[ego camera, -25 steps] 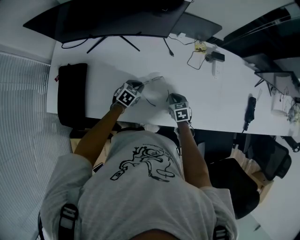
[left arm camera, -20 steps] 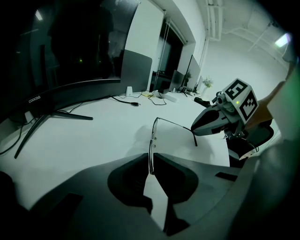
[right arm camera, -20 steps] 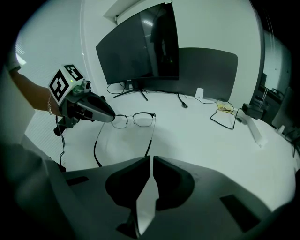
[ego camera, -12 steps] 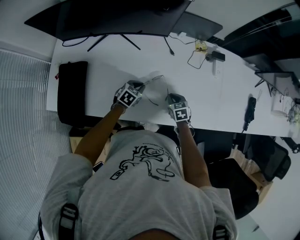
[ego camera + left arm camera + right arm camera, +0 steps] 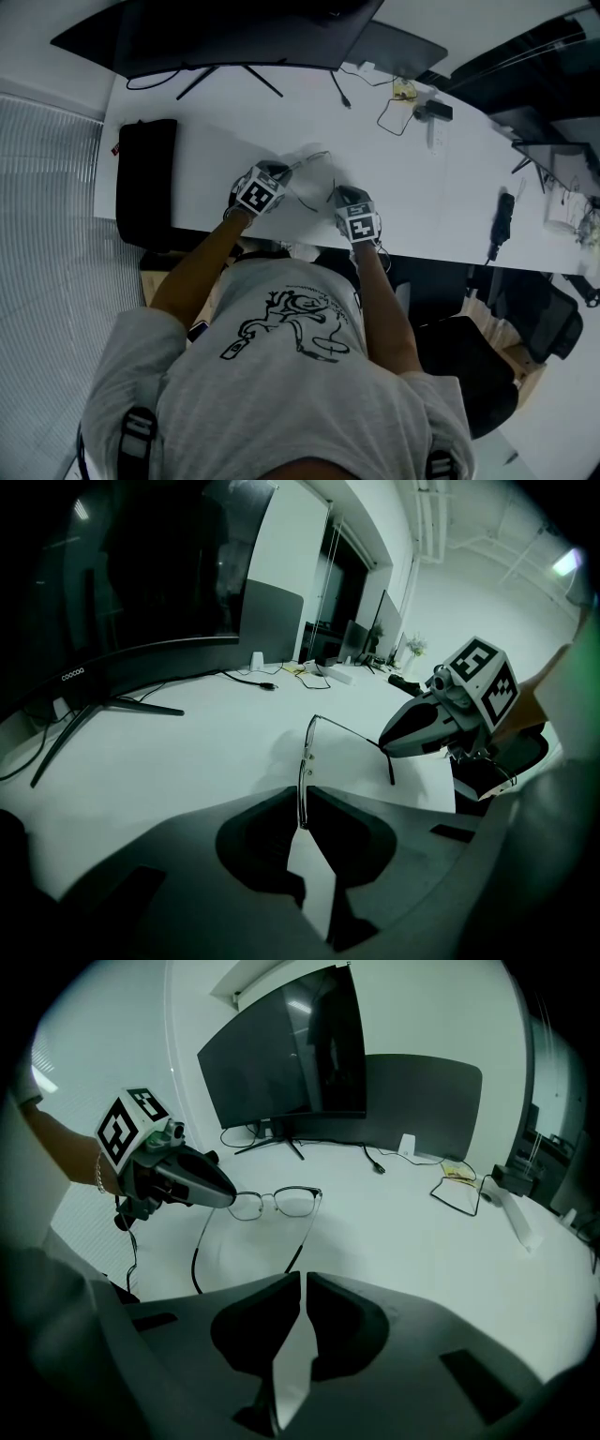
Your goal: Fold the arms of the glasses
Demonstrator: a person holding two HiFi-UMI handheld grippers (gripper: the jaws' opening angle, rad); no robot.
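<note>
Over the smooth white desk [image 5: 216,169] — thin wire-framed glasses [image 5: 274,1200], unfolded.

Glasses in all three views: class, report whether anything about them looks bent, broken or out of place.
Nothing stands out. The glasses look whole and straight, both arms unfolded. The left gripper holds the front edge-on; the right gripper is shut on one arm near its end.

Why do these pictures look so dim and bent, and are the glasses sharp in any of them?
Head view: dim and greyish, the thin glasses barely show against the white table. Left gripper view: wide-angle bending curves the monitor, the corners go black, yet the glasses look crisp. Right gripper view: the same dark ring round the edge, sharp glasses, glare streaks on the monitor.
</note>
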